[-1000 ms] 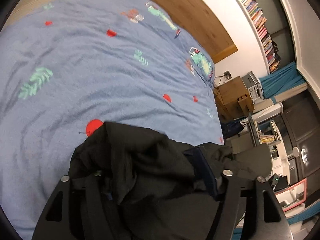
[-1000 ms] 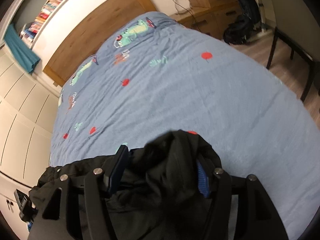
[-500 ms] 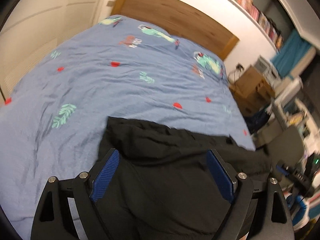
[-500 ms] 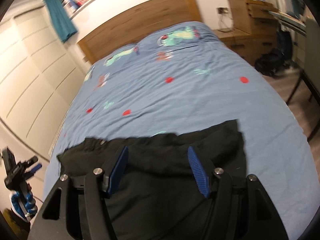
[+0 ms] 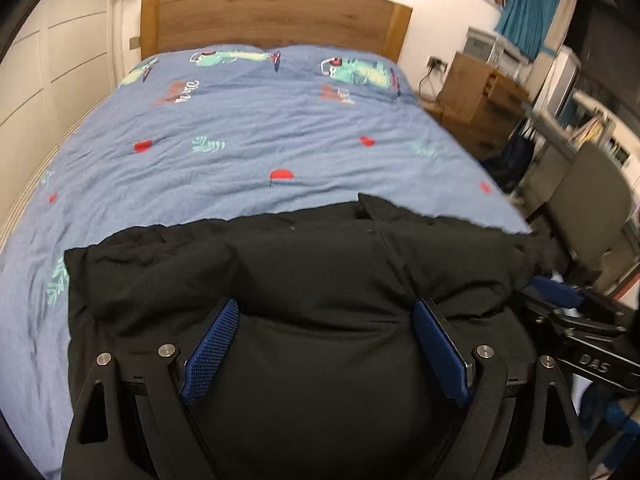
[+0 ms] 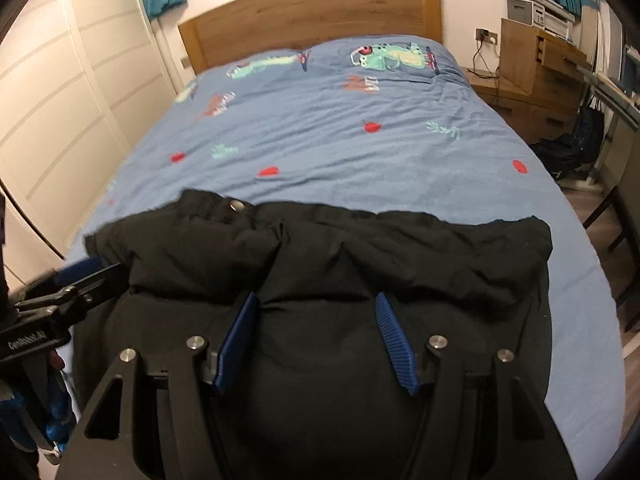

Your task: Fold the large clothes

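black coat [image 5: 304, 264]: soft, puffy, likely heavy | left gripper [image 5: 326, 346]: jaws spread, coat below, nothing pinched | right gripper [image 6: 316, 338]: jaws spread, nothing pinched | hold: far edge ahead of the jaws

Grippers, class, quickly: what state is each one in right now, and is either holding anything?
Left gripper: jaws open wide, black garment beneath, nothing gripped.
Right gripper: jaws open, same garment beneath, nothing gripped.

Black garment [image 5: 304, 276] — bulky, rumpled, spread across blue bed's near end.
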`<action>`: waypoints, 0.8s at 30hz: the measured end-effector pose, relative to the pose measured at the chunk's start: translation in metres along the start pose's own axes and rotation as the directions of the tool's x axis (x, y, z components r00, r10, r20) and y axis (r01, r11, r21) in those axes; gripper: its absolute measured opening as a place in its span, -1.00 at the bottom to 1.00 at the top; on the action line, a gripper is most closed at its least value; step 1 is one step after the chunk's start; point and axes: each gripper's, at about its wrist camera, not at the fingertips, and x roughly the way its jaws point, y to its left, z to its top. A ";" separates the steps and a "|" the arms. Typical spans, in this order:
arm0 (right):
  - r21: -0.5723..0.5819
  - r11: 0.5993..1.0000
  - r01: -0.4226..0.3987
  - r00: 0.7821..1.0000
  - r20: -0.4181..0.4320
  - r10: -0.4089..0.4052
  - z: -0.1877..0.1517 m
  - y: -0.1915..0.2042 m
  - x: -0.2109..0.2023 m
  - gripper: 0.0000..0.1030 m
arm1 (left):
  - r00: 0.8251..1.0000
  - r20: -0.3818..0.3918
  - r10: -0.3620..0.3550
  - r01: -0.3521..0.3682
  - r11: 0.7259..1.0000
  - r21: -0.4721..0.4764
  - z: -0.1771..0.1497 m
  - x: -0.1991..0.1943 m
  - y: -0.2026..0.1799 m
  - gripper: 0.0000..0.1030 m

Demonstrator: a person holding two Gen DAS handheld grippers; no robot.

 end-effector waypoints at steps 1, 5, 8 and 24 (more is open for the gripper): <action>-0.002 1.000 0.011 1.000 -0.006 -0.011 -0.002 -0.001 0.006 0.18 | 1.000 -0.009 0.009 -0.009 1.000 -0.002 -0.001 0.007 0.001 0.74; -0.001 1.000 0.031 0.999 -0.031 -0.031 -0.009 -0.008 0.027 0.17 | 0.999 -0.025 0.032 -0.032 0.999 -0.010 -0.007 0.027 0.005 0.84; -0.014 0.999 0.044 0.998 -0.037 -0.044 -0.012 -0.010 0.041 0.20 | 0.998 -0.031 0.051 -0.051 0.999 -0.011 -0.013 0.039 0.006 0.90; -0.036 0.999 0.025 0.999 -0.037 -0.027 -0.024 -0.020 0.078 0.26 | 0.997 -0.021 0.078 -0.079 0.996 -0.041 -0.029 0.063 0.019 0.99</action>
